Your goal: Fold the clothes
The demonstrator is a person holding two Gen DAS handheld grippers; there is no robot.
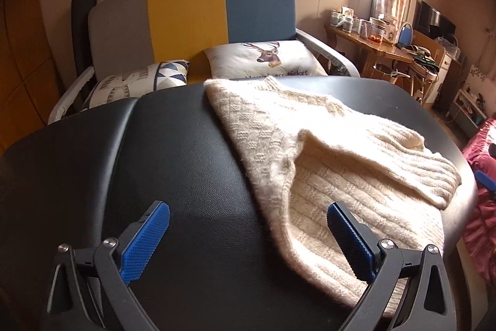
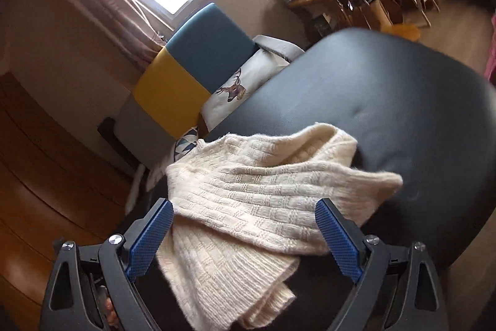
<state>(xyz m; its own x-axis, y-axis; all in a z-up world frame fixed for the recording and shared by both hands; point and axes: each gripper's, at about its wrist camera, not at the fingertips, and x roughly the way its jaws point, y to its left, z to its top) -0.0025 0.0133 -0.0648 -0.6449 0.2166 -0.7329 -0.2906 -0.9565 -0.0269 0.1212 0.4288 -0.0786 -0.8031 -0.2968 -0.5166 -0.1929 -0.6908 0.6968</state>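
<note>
On black table (image 1: 192, 145), cream sweater (image 1: 325, 157); deer pillow (image 1: 263, 58) lettering partly hidden

the deer pillow (image 1: 263, 58) bears a partly hidden line of lettering ending in "ticket"

Sweater (image 1: 313, 151) lying on table (image 1: 173, 145), sofa (image 1: 192, 20) behind it; desk (image 1: 372, 48) far right

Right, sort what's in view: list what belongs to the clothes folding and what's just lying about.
Belongs to the job:
- cream knit sweater, partly folded
- black padded table under it
- left gripper, open
- right gripper, open

Just lying about:
- deer-print pillow
- triangle-pattern pillow
- colour-block sofa
- cluttered wooden desk
</note>
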